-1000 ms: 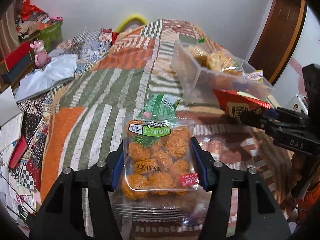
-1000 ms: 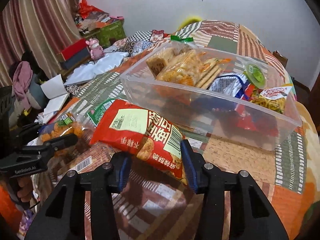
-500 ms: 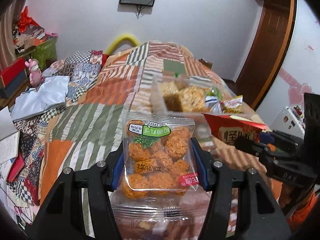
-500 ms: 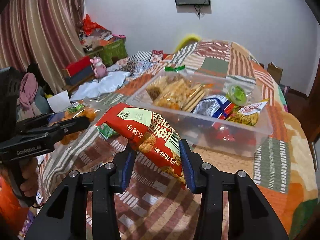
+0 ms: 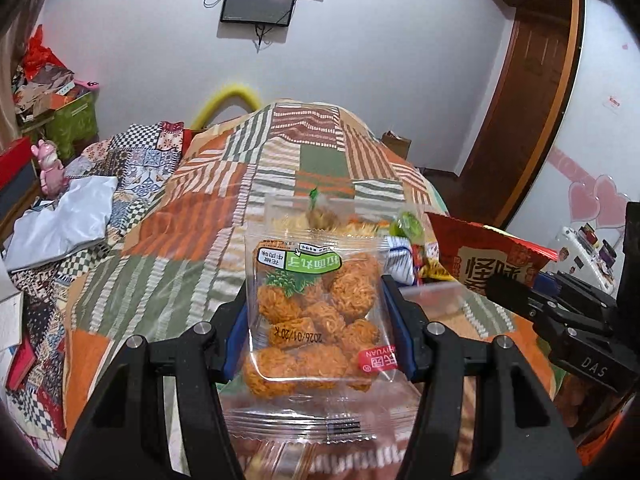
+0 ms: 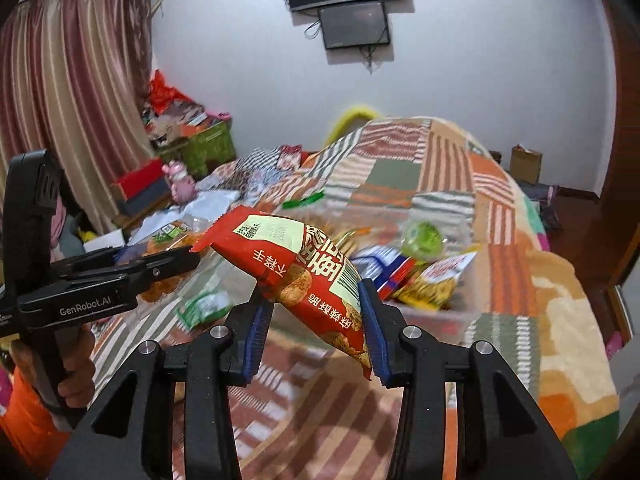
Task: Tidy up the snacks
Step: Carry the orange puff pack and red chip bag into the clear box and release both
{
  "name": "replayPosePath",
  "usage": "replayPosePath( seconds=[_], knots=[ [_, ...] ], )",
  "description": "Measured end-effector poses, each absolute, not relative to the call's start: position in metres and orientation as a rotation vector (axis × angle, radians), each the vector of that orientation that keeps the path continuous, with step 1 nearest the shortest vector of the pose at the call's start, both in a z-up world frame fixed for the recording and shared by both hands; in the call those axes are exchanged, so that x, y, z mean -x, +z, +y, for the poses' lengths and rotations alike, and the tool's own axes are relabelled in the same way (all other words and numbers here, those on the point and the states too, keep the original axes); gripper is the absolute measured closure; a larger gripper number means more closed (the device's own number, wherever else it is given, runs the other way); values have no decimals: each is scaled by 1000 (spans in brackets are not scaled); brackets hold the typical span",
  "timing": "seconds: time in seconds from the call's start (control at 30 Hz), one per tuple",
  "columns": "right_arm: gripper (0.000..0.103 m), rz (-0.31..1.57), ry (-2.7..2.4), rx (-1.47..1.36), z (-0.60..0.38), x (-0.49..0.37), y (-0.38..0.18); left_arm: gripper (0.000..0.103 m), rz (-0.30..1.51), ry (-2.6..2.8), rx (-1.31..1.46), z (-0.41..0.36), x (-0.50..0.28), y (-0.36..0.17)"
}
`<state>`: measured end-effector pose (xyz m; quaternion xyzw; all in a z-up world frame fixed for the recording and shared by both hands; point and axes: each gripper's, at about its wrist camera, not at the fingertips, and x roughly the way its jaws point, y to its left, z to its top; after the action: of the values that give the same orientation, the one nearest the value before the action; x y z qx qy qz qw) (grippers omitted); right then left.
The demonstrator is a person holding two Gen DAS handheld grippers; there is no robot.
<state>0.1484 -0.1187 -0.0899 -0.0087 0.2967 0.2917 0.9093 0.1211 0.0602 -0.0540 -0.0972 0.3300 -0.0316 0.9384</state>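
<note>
My left gripper (image 5: pixel 316 332) is shut on a clear bag of orange noodle balls (image 5: pixel 316 316) and holds it in the air, in front of the clear plastic bin (image 5: pixel 288 216). My right gripper (image 6: pixel 314 320) is shut on a red snack bag (image 6: pixel 296 264) and holds it lifted before the same bin (image 6: pixel 432 316), which has several snack packs inside. The right gripper with its red bag (image 5: pixel 488 260) shows at the right of the left wrist view. The left gripper (image 6: pixel 160 264) shows at the left of the right wrist view.
The bin sits on a patchwork bed cover (image 5: pixel 168 240). A green snack pack (image 6: pixel 204 304) lies on the cover left of the bin. Clothes, boxes and a pink toy (image 5: pixel 50 164) crowd the left side. A wooden door (image 5: pixel 520 120) stands at the right.
Both grippers have risen with their bags, so the bin sits lower and further ahead in both views. The grips have not changed.
</note>
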Motion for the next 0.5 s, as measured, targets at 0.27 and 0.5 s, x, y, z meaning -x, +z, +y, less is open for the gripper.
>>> replayPosePath(
  seconds=[0.27, 0.5],
  knots=[
    [63, 601, 563, -12, -125, -181, -86, 45, 686, -63, 177, 47, -159, -52],
    [63, 592, 534, 2, -124, -206, -87, 45, 712, -61, 144, 33, -197, -56]
  ],
)
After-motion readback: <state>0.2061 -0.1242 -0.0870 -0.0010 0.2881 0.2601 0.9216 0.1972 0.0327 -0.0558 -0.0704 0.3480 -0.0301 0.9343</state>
